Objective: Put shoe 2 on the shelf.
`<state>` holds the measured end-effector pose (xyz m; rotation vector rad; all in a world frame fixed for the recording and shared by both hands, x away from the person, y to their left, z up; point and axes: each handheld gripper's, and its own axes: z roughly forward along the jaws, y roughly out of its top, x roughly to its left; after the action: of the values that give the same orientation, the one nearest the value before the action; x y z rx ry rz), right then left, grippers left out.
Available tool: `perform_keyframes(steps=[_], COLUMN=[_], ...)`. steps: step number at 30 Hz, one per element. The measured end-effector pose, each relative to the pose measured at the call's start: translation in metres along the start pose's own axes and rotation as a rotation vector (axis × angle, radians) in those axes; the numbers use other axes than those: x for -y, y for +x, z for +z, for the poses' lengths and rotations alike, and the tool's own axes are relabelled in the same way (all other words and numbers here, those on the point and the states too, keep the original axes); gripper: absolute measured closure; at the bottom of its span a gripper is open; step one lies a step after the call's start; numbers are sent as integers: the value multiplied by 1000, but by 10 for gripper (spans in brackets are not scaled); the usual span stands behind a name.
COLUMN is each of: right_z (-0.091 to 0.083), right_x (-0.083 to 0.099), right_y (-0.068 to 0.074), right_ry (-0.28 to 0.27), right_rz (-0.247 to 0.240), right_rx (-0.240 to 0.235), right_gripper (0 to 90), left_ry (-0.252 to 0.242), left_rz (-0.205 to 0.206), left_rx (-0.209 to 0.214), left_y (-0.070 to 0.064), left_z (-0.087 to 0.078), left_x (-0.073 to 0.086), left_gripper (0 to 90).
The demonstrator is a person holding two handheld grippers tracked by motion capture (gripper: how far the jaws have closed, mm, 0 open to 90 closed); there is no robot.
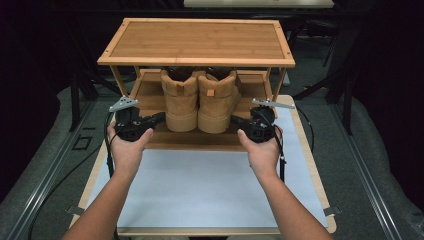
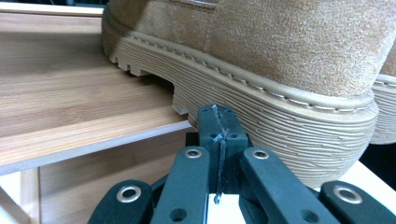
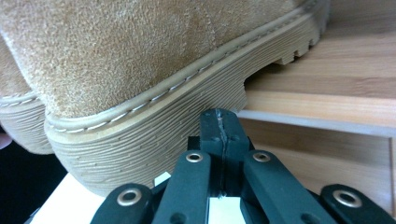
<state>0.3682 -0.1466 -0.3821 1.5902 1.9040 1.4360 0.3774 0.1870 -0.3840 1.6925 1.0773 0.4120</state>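
Pair of tan suede boots (image 1: 199, 100) on lower shelf (image 1: 150, 95) of bamboo shoe rack (image 1: 196, 40), heels near, toes far, long axes near-to-far. Left tool (image 1: 159, 118) pressed together beside left heel; right tool (image 1: 235, 120) pressed together beside right heel. Boots between tools.

Two bare forearms rise from the bottom edge toward mid-frame, each hand wrapped around a black gripper. The left gripper (image 1: 159, 118) sits left of centre, pointing inward; the right gripper (image 1: 236, 120) mirrors it. In both gripper views the fingers (image 2: 218, 128) are pressed together, holding nothing.
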Motion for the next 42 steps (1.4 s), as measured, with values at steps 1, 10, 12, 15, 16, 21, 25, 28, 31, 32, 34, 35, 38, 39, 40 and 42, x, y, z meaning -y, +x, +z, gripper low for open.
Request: perform_keyframes(steps=[1, 10, 12, 15, 16, 21, 25, 28, 31, 32, 34, 35, 38, 39, 40, 42], right_z=[3, 16, 16, 20, 21, 25, 30, 34, 39, 39, 39, 38, 39, 42, 43, 42], right_x=[0, -5, -9, -13, -15, -19, -19, -19, -20, -21, -23, -25, -26, -25, -25, -26], right_y=[-1, -5, -4, -7, -9, -18, -19, -14, -9, -9, -10, -12, -13, -12, -12, -12], right_ry=[-12, -14, 5, -13, -22, -23, -14, -20, -14, -10, -21, -4, -8, -44, -44, -30], right_rz=[3, 0, -11, -2, 2, 17, 8, -2, -51, -59, -50, -43, -42, -46, -48, -50], right_rx=[15, 16, 26, 34, 47, 67, 81, 83, 115, 119, 116, 100, 102, 128, 140, 131], right_gripper=[900, 900, 900, 900, 900, 900, 900, 900, 900, 900, 900, 900, 900, 900, 900, 900], left_ry=[4, -2, -1, 5, 7, 4, 6, -4, -13, -15, -16, -15, -12, -11, -10, -5], left_rz=[3, -9, -12, -17, -21, -15, -16, -23, -41, -43, -35, -33, -30, -26, -24, -25], left_rx=[-9, -40, -37, -23, -15, -26, -68, -81, -67, -64, -65, -66, -75, -80, -85, -85], left_y=[0, 8, 9, 9, 9, 6, 7, 13, 18, 18, 17, 16, 15, 15, 15, 16], left_z=[2, 15, 18, 22, 24, 33, 38, 41, 44, 44, 45, 46, 47, 47, 47, 47], left_x=[0, -8, -10, -13, -13, -18, -20, -21, -21, -21, -22, -23, -25, -26, -26, -26], left_gripper=[900, 900, 900, 900, 900, 900, 900, 900, 900, 900, 900, 900, 900, 900, 900, 900])
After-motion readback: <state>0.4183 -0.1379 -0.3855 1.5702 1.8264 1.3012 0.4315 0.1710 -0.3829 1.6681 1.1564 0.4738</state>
